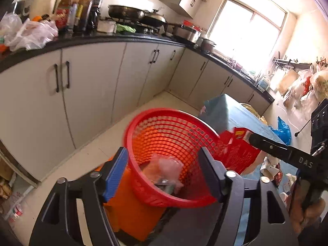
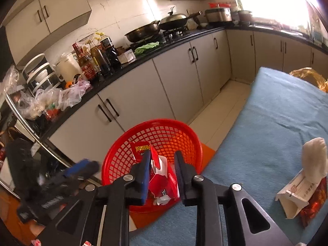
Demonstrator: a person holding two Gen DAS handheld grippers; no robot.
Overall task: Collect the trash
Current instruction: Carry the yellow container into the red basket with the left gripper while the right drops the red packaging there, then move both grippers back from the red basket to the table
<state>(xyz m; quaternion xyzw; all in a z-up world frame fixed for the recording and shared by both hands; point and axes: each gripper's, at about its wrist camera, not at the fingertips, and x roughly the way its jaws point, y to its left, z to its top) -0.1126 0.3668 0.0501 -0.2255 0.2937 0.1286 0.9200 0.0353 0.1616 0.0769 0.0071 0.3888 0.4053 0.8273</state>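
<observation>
A red mesh basket [image 1: 170,131] stands on an orange stool [image 1: 131,211] beside the blue-clothed table [image 2: 276,123]. Clear plastic wrap [image 1: 164,168] lies at its bottom. My left gripper [image 1: 163,150] is open, its fingers straddling the basket's near side with nothing gripped; the right wrist view shows that left gripper [image 2: 82,168] blurred, just left of the basket [image 2: 164,135]. My right gripper [image 2: 163,155] hovers over the basket, jaws a little apart. A crushed red and white carton [image 2: 160,176] sits between them, with a gap at the right pad.
On the table at the right lie a white carton with a tissue [image 2: 295,192], a red wrapper [image 2: 313,203] and a golden wrapper [image 2: 309,75]. Grey cabinets [image 1: 92,86] under a cluttered black counter [image 2: 143,61] line the far side. Pale floor tiles [image 1: 98,149] lie between.
</observation>
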